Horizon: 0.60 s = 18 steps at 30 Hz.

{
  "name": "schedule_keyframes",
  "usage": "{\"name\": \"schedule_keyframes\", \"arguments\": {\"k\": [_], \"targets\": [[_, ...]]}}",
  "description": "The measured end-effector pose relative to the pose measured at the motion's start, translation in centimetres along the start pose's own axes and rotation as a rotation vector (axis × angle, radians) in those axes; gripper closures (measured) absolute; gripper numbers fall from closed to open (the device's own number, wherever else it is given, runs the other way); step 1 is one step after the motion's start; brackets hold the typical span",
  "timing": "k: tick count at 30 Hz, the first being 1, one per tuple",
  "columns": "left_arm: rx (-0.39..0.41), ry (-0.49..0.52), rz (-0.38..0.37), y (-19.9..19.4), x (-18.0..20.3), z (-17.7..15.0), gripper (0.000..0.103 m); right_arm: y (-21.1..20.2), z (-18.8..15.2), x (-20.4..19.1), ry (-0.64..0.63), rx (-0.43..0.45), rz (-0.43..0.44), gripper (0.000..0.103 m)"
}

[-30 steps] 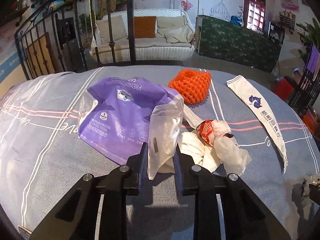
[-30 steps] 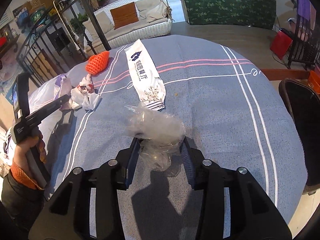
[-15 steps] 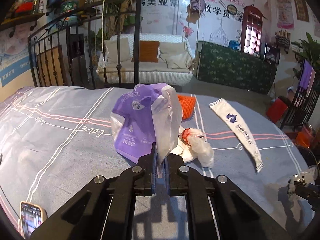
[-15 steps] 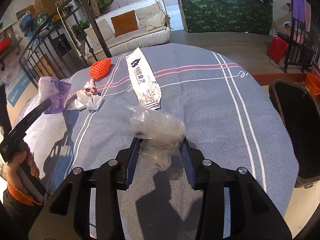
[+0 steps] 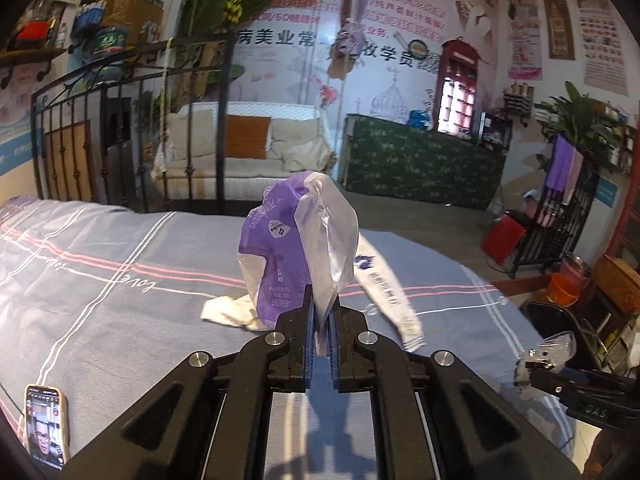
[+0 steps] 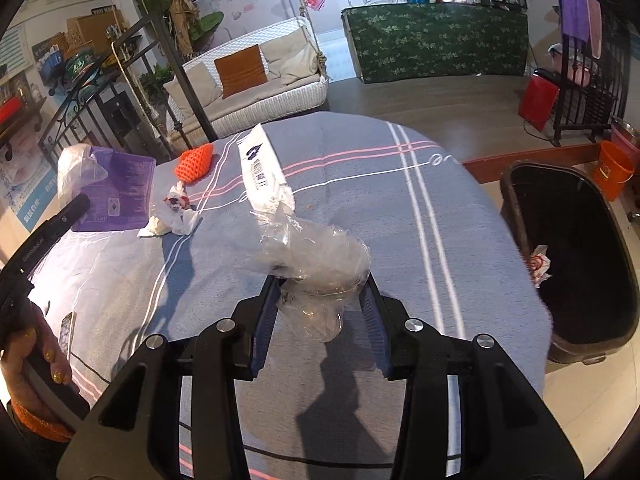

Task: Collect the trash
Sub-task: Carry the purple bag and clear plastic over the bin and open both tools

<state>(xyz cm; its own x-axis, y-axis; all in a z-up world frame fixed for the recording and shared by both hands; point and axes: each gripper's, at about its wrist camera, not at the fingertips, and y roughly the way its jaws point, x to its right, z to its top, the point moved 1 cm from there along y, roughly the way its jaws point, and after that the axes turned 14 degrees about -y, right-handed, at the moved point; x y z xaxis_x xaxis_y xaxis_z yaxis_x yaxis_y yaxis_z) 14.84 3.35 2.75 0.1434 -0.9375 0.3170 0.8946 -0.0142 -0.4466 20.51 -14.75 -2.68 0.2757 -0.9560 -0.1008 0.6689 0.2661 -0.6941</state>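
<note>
we judge we are mid-carry: our left gripper (image 5: 320,332) is clenched on the purple bag (image 5: 280,256) held up ahead of it, our right gripper (image 6: 320,308) grasps the clear wrapper (image 6: 312,256), and next both need swinging over the black bin (image 6: 576,256) to our right.

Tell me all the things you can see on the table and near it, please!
Purple plastic tissue bag: one, purple and clear, lifted in the left gripper.
Crumpled clear plastic wrap: one, see-through, in the right gripper.
Orange foam fruit net: one, orange, table's far side.
Long white paper sleeve: one, white with a blue logo, mid-table.
Crumpled white tissue wad: one, white with red, beside the sleeve.
Phone: one, screen lit, table's near edge.
Black bin: one, black, on the floor right of the table.
Striped tablecloth: one, grey-blue.
Left gripper: shut.
Right gripper: gripping.
</note>
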Motion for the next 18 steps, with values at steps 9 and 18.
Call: {"name": "schedule_keyframes", "arguments": {"k": [9,18], "targets": [[-0.051,0.076,-0.166,0.4,6.7,-2.3,0.096,-2.2,-1.6,5.4,0.057,0.013,-0.107,0.061],[-0.085,0.188,-0.316,0.7,13.6,-4.9,0.096,-3.6,-3.1,13.1,0.152,0.026,-0.269,0.061]]}}
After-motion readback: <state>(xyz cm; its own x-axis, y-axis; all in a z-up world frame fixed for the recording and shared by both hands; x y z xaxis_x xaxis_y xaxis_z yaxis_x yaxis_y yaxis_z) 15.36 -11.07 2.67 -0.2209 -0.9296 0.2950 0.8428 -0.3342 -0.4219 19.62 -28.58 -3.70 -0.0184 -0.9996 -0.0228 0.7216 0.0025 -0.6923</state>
